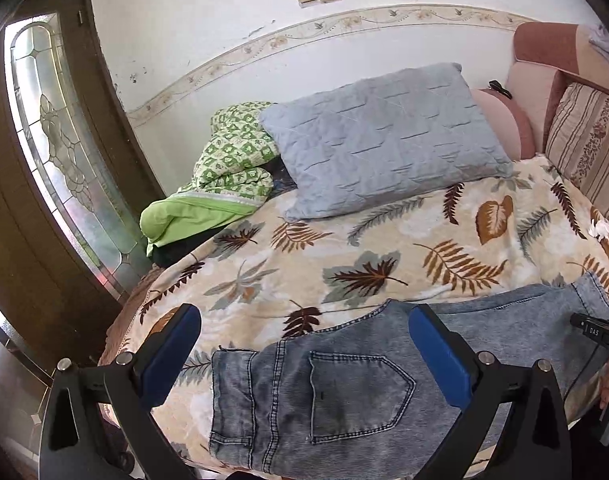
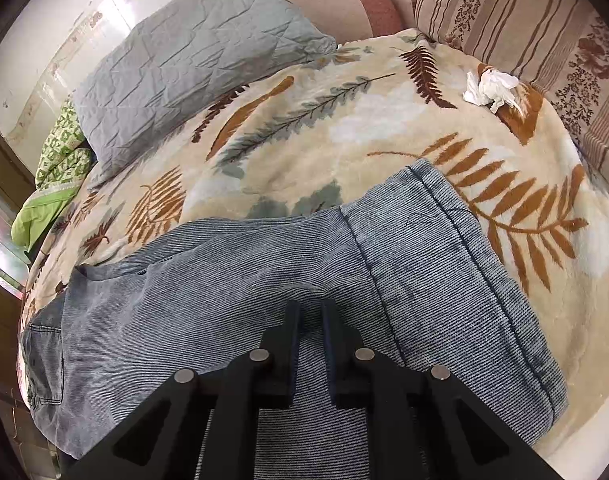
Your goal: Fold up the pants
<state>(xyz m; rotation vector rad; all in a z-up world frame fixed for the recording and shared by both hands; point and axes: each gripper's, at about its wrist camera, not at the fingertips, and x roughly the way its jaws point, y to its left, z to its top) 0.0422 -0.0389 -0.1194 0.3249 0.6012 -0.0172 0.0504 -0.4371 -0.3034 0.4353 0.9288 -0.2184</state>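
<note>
Blue denim pants [image 1: 344,392] lie flat across the near edge of a leaf-patterned blanket [image 1: 344,240]. The waistband and a back pocket are at the left, and a folded leg end [image 2: 444,240] is at the right. My left gripper [image 1: 304,314] hovers over the pocket area, its blue-padded fingers [image 1: 436,352] spread wide with nothing between them. My right gripper [image 2: 310,312] points down onto the pants [image 2: 224,280] with its black fingers nearly together and denim pinched in the narrow gap. Part of the right gripper and a hand [image 1: 608,384] show at the right edge of the left wrist view.
A grey quilted pillow [image 1: 384,140] leans at the back, with a green patterned quilt [image 1: 232,160] bundled to its left. A crumpled white tissue [image 2: 490,86] lies on the blanket [image 2: 304,120] near a striped cushion [image 2: 524,20]. A wooden door with a glass panel [image 1: 44,160] stands at the left.
</note>
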